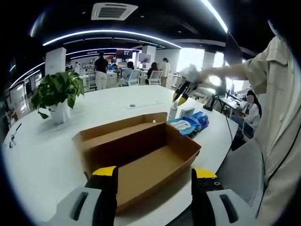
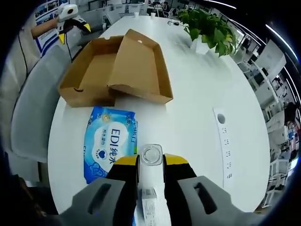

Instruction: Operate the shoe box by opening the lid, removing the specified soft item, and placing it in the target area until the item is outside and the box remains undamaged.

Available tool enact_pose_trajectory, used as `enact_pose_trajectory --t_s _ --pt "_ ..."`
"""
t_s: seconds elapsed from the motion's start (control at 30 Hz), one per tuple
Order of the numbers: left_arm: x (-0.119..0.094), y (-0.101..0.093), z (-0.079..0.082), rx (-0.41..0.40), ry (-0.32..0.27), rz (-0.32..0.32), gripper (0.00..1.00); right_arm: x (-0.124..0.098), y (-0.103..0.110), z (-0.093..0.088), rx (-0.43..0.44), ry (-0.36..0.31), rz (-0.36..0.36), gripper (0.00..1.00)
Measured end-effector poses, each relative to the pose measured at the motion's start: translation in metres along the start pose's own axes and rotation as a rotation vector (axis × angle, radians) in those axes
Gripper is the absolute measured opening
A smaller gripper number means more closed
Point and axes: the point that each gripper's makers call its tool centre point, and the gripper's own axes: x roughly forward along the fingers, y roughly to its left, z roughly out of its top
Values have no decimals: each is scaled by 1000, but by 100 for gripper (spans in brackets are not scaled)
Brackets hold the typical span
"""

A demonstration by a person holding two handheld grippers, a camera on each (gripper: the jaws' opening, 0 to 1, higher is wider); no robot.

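The shoe box (image 1: 141, 155) lies open on the white surface (image 1: 42, 155) straight ahead of the left claw (image 1: 154, 176), just past its jaw tips, with its long axis running across the claw's line of reach and its lid folded back on the far side. Its inside shows bare cardboard. The left claw's jaws stand wide apart, holding and touching nothing.

In the right gripper view the blue wipes pack (image 2: 110, 141), which I judge to be the soft item, lies flat outside the box, just ahead and slightly left of the right claw (image 2: 151, 165), between that claw and the box beyond. The right claw is clamped on a small clear-capped bottle (image 2: 151, 155) standing upright between its jaws. The right claw is much the nearer to the pack. Any further placing of the pack would first call for the bottle to be set down.
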Motion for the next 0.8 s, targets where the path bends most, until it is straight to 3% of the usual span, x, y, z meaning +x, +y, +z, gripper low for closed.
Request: enact_pose_trajectory --t_s 0.53,0.8 --pt "-3 6 -2 -2 1 24 64 0 -3 4 16 -6 -21 24" --pt "-5 25 -7 -15 12 95 62 -10 -11 6 74 -1 -84 31"
